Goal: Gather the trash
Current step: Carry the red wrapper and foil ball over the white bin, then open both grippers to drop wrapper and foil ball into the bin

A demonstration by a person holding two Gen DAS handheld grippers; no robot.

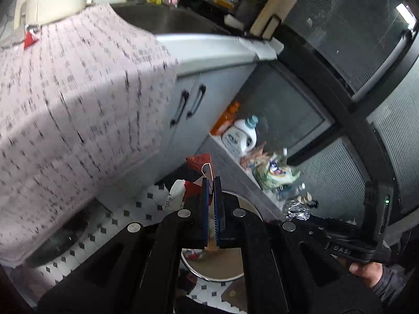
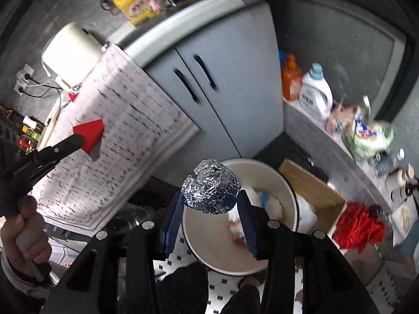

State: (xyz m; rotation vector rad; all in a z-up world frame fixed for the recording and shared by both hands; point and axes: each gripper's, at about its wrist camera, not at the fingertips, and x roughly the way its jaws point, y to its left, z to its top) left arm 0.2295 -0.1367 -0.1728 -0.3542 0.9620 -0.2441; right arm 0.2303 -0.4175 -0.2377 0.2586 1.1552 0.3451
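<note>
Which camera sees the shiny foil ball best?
The right wrist view: the foil ball sits large and central, pinched in the right gripper above the bin. The left wrist view shows only a small edge of it.

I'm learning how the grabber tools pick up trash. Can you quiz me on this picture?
1. True or false: the right gripper holds a crumpled silver foil ball.
2. What colour is the folded wrapper pinched in the left gripper?
3. What sits below the foil ball? A) round white bin B) orange bottle C) yellow jug

Key: 1 true; 2 red; 3 A
</note>
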